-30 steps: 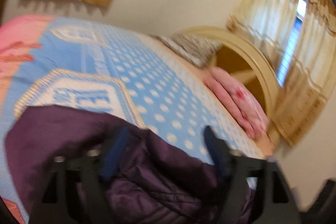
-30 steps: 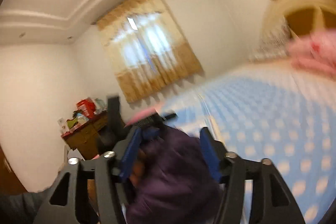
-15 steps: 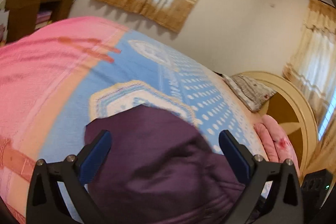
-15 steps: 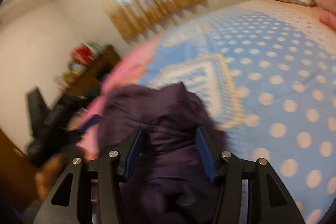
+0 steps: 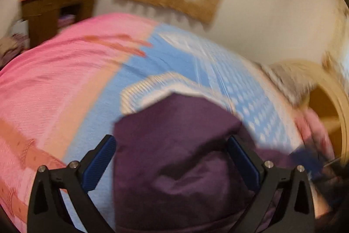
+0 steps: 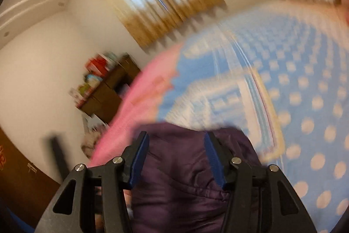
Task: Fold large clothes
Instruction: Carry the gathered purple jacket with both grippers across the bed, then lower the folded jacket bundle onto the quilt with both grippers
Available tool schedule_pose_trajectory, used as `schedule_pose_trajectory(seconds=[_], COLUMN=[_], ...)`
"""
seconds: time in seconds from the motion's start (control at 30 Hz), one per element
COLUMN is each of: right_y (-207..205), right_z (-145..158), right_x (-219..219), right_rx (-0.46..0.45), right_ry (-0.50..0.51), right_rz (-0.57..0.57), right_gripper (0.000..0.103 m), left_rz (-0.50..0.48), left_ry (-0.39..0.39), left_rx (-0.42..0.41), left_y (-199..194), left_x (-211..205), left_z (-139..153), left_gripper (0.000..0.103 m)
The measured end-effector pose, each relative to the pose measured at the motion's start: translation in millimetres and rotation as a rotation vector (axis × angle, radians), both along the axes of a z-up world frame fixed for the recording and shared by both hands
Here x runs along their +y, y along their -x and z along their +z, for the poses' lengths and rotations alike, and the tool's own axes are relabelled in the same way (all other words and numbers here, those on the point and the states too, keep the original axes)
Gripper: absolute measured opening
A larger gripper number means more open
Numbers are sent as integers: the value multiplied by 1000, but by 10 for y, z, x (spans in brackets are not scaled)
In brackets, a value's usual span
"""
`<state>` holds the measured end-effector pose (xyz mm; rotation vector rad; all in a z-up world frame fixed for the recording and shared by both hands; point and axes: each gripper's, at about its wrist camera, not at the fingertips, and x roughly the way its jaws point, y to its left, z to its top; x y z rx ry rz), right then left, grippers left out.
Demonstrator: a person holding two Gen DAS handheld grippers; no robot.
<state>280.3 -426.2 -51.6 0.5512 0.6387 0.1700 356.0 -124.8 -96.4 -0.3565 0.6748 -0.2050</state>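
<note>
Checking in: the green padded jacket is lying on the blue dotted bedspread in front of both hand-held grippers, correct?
Not quite: the padded jacket is dark purple, not green, as the left wrist view shows. The rest stands: it lies on the blue dotted bedspread in front of the left hand-held gripper and the right hand-held gripper.

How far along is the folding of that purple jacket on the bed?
Done: the purple jacket lies bunched on the blue dotted bedspread. In hand: the left hand-held gripper has just opened wide and straddles it without gripping; the right hand-held gripper also straddles it, grip unclear in the blur. Left: no neat fold shows, so likely most folding.
</note>
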Motion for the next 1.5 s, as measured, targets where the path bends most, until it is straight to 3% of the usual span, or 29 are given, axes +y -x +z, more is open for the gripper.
schedule_pose_trajectory(seconds=[0.07, 0.2, 0.3, 0.37, 0.43, 0.67, 1.5], right_y=[-51, 80, 93, 96, 30, -77, -215], right_z=[-307, -536, -659, -719, -761, -897, -1000], right_x=[-7, -164, -161, -145, -116, -138, -119], right_rx=[93, 86, 84, 82, 82, 96, 118], right_ry=[46, -5, -3, 10, 24, 9, 21], right_rz=[21, 0, -13, -23, -30, -44, -57], right_gripper=[54, 54, 54, 54, 54, 54, 54], left_rz=[49, 27, 49, 49, 53, 20, -17], left_ry=[15, -10, -146, -280, -322, -260, -238], left_rx=[-3, 60, 9, -45, -55, 10, 69], left_y=[17, -86, 11, 77, 80, -62, -158], left_x=[83, -28, -234, -427, -475, -363, -474], left_z=[-52, -202, -108, -68, -93, -237, -351], left_gripper=[103, 103, 103, 103, 103, 103, 103])
